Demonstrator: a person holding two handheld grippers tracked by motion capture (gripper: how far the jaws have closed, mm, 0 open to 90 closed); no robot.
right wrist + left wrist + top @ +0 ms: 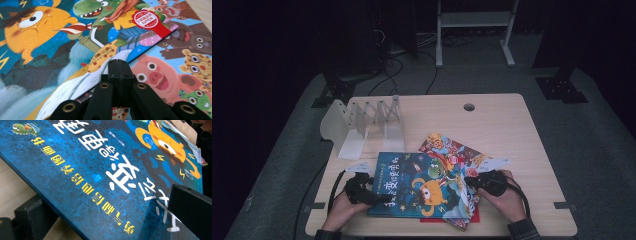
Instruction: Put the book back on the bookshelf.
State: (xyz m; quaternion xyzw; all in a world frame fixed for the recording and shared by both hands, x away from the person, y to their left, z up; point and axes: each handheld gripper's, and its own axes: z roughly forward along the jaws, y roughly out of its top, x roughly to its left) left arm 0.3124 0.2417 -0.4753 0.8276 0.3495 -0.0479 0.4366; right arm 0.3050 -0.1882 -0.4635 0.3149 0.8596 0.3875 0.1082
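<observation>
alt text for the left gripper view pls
A blue picture book with white and yellow Chinese lettering and an orange cartoon monster sits between the left tool's two black jaws, one under its edge, one above its cover, over a light wooden table.

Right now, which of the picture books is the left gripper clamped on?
The blue book with the orange monster, lying on top of the stack. The left gripper has one jaw over its cover, one beneath; the pig-and-bears book lies underneath.
</observation>
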